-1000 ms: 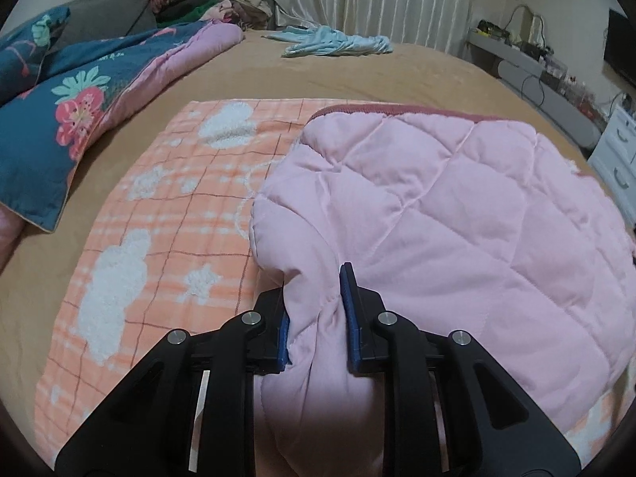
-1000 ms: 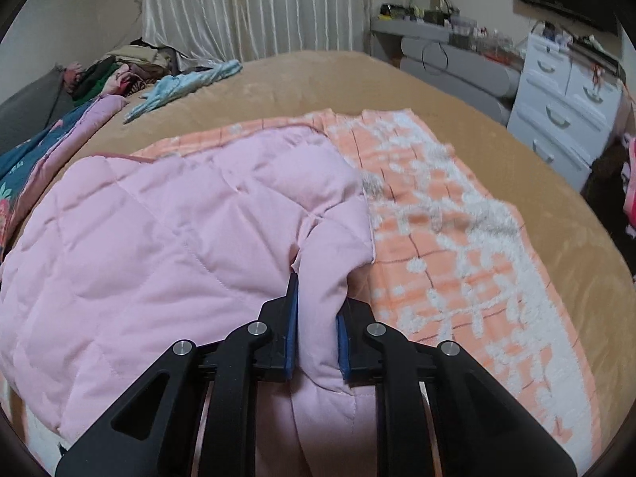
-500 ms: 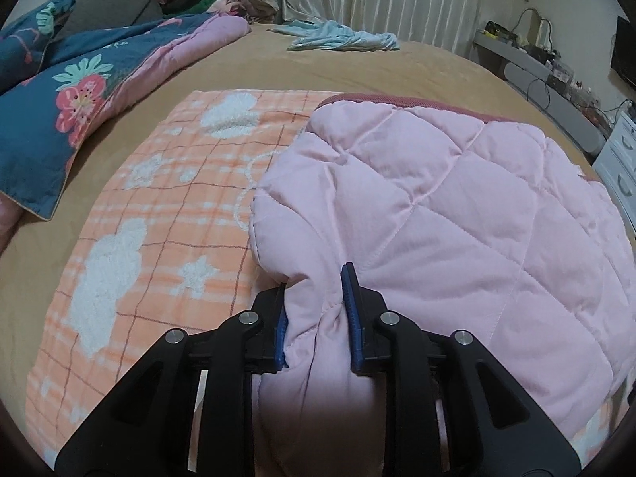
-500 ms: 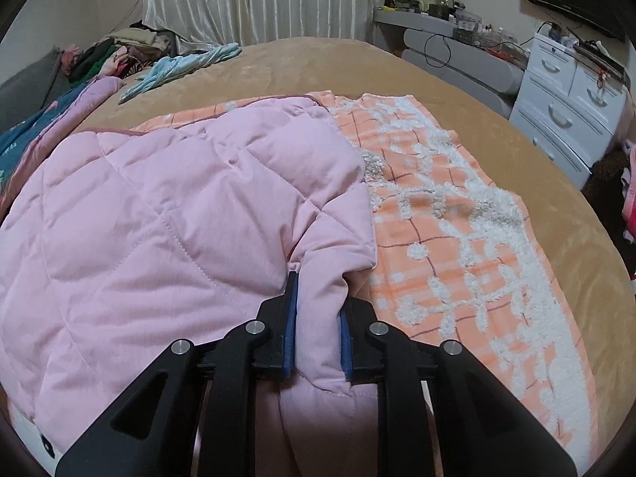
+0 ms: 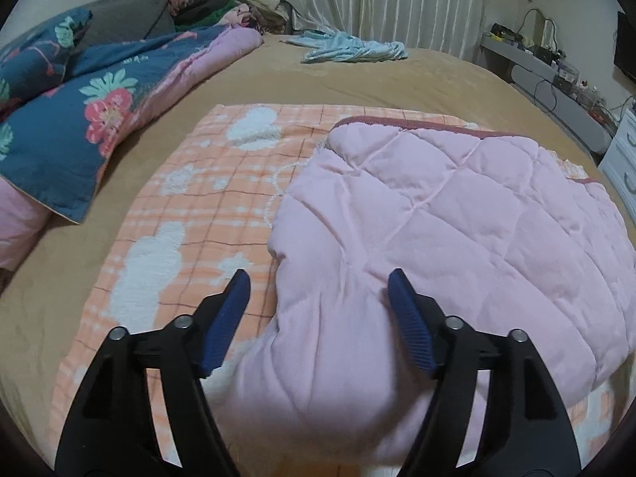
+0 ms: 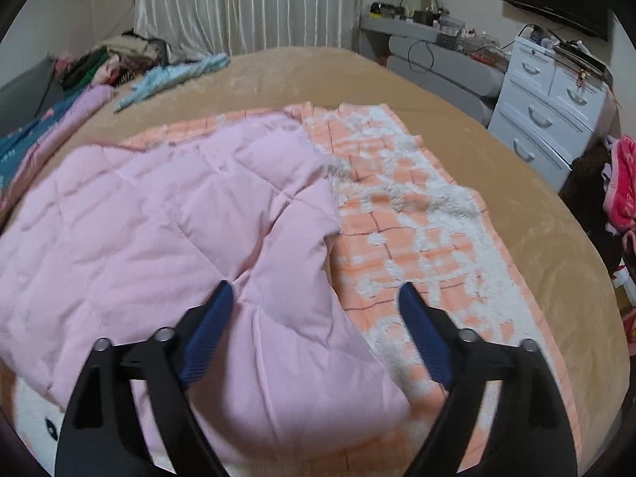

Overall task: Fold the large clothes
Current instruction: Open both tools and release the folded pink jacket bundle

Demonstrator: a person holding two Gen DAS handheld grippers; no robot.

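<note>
A large garment lies spread on the bed: its orange checked fleece side point(image 5: 190, 206) faces up, and a pink quilted part point(image 5: 437, 218) is folded over on top of it. My left gripper point(image 5: 319, 278) is open, its jaws wide apart on either side of the near left corner of the pink fold. In the right wrist view the same pink quilted part point(image 6: 159, 230) lies left of the orange fleece point(image 6: 417, 238). My right gripper point(image 6: 314, 290) is open, its jaws astride the near right corner of the pink fold.
The tan bed cover point(image 5: 298, 79) stretches to the curtains. A blue floral quilt point(image 5: 71, 119) and piled clothes lie at the far left. A light blue garment point(image 5: 349, 49) lies at the back. A white drawer unit point(image 6: 552, 119) and grey shelf stand right of the bed.
Both grippers have opened and let go of the pink fold's corners, which now rest on the orange fleece. Both grippers have drawn back a little.
</note>
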